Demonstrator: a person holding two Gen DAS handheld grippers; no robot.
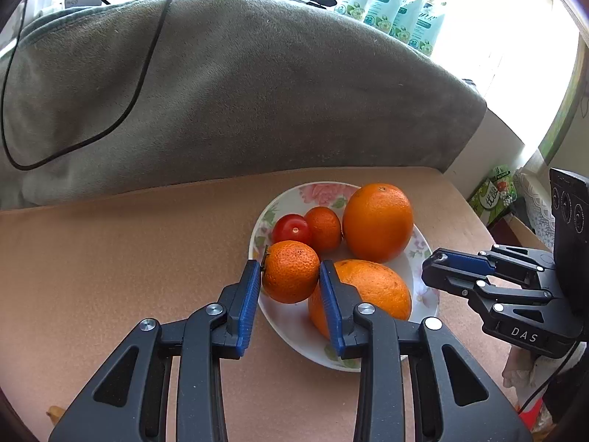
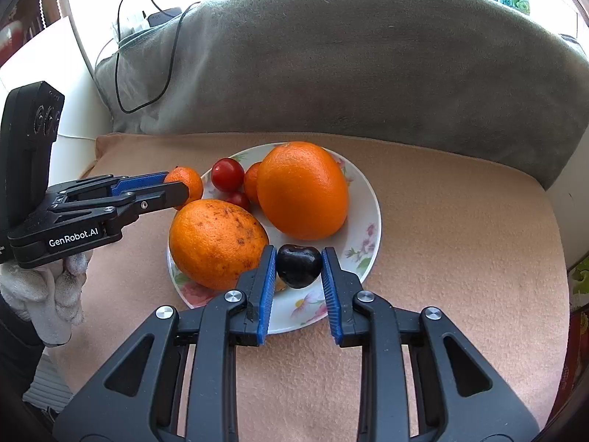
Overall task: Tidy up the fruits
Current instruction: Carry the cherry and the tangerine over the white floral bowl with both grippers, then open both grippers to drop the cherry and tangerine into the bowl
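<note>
A floral white plate (image 1: 285,318) (image 2: 364,221) on the peach cloth carries two large oranges (image 1: 377,221) (image 1: 368,291) (image 2: 302,189) (image 2: 215,243), a small mandarin (image 1: 324,228) and cherry tomatoes (image 1: 292,229) (image 2: 227,174). My left gripper (image 1: 289,269) (image 2: 176,186) is shut on another small mandarin (image 1: 291,274) (image 2: 191,176) over the plate's left rim. At the plate's near side, my right gripper (image 2: 299,256) (image 1: 432,270) is shut on a dark cherry (image 2: 299,267). The cherry is hidden in the left wrist view.
A grey blanket (image 1: 239,92) (image 2: 368,66) with a black cable (image 1: 140,84) over it rises just behind the table. Green-white packs (image 1: 397,7) stand at the window. A gloved hand (image 2: 55,287) holds the left gripper. The cloth's edge (image 1: 475,217) drops off on the right.
</note>
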